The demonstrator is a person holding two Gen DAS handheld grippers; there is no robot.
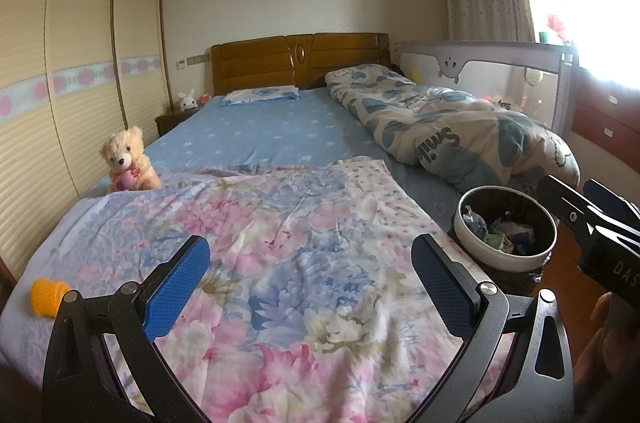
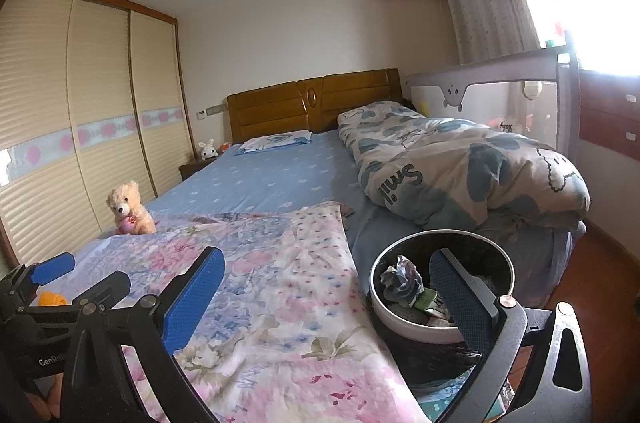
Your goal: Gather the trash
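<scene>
A round bin with a white rim (image 1: 474,249) (image 2: 394,321) stands at the bed's right side, holding crumpled paper (image 2: 402,281) and other scraps (image 1: 500,231). A small orange object (image 1: 48,297) (image 2: 52,299) lies on the floral sheet near the bed's left edge. My left gripper (image 1: 312,287) hangs open over the floral sheet with nothing between its blue pads; it also shows at the left in the right wrist view (image 2: 80,277). My right gripper (image 2: 326,297) is open and empty, its right finger over the bin's mouth; the left wrist view catches it at the right edge (image 1: 580,197).
A teddy bear (image 1: 128,159) sits at the bed's left edge beside the wardrobe (image 1: 60,63). A rolled quilt (image 1: 440,127) lies along the right of the bed, with a crib rail (image 1: 480,59) behind it. Wooden floor (image 2: 592,283) shows right of the bin.
</scene>
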